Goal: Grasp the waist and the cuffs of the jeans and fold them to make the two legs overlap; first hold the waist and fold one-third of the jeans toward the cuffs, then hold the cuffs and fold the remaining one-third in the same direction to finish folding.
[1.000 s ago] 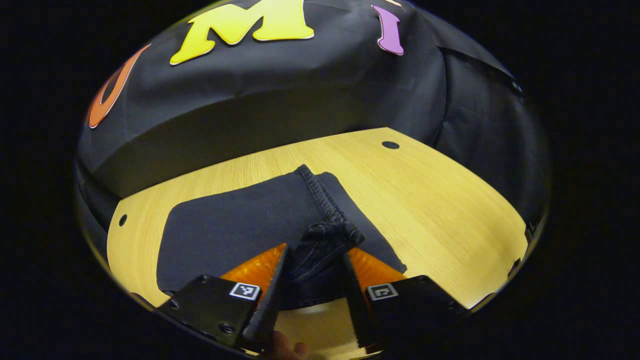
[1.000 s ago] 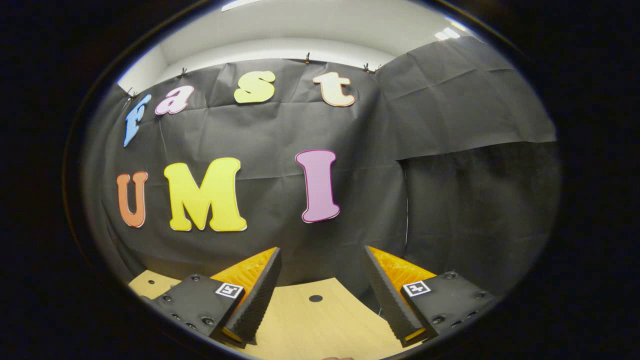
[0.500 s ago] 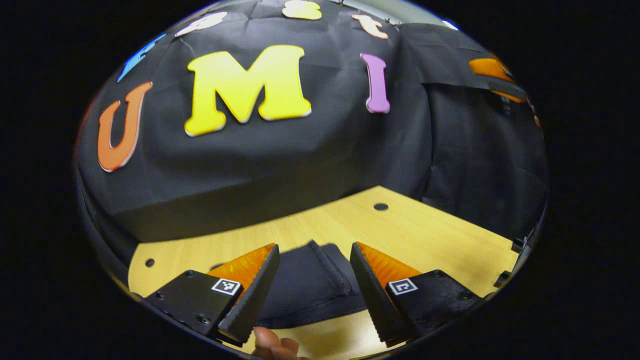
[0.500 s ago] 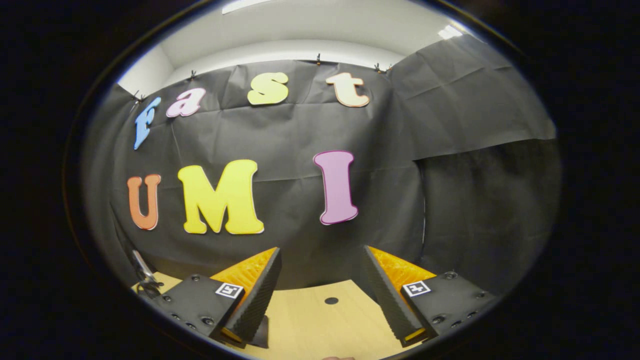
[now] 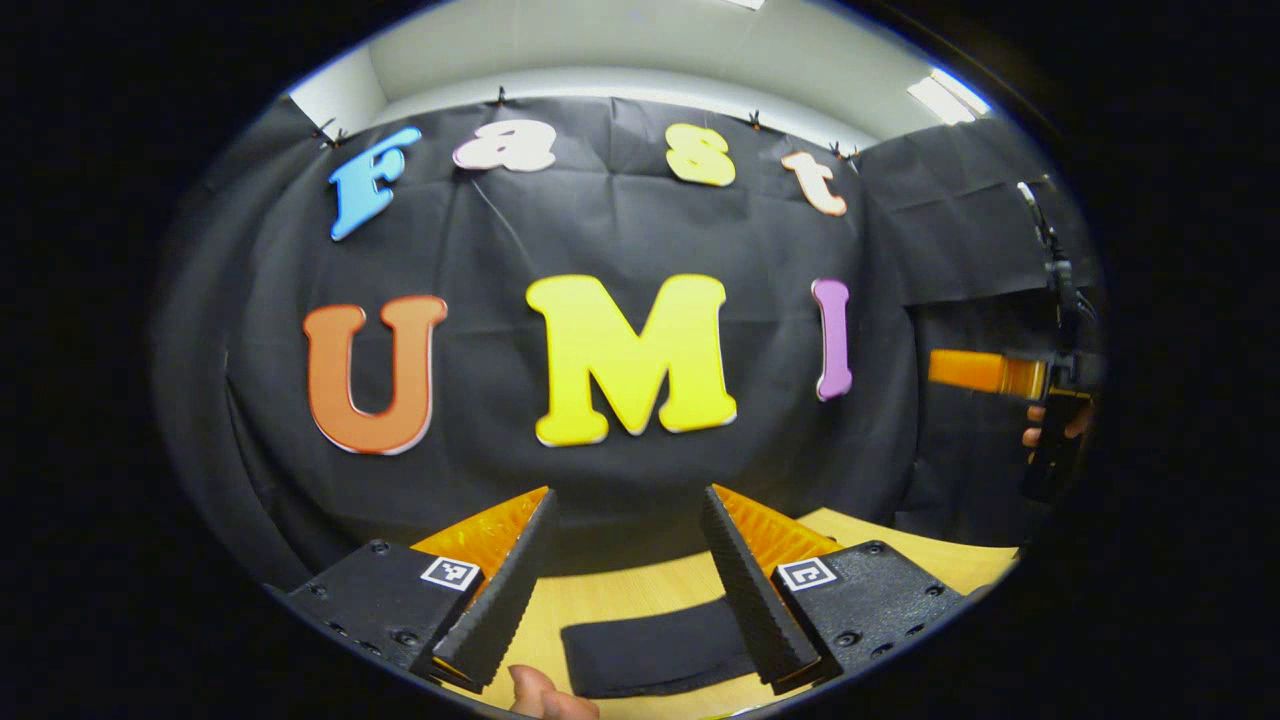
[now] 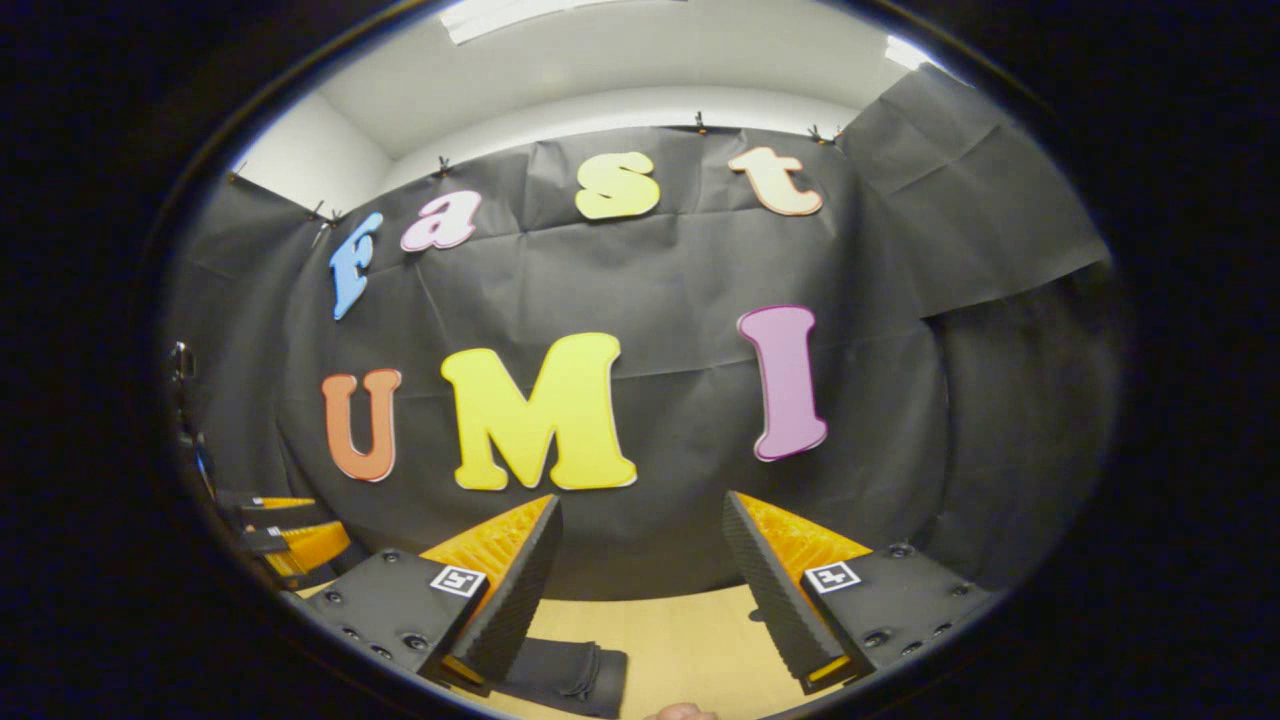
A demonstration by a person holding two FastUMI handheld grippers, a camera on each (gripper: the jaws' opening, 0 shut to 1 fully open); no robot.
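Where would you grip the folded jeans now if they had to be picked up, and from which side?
The jeans lie flat on the table, their rounded layered fold edge facing the right gripper. Likely best: come in low at that thick edge, one finger above the stack and one below. Both grippers are open and raised off the cloth.

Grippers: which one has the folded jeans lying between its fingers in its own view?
The left gripper: the folded jeans lie on the table framed between its open fingers. For the right gripper they sit off by one finger.
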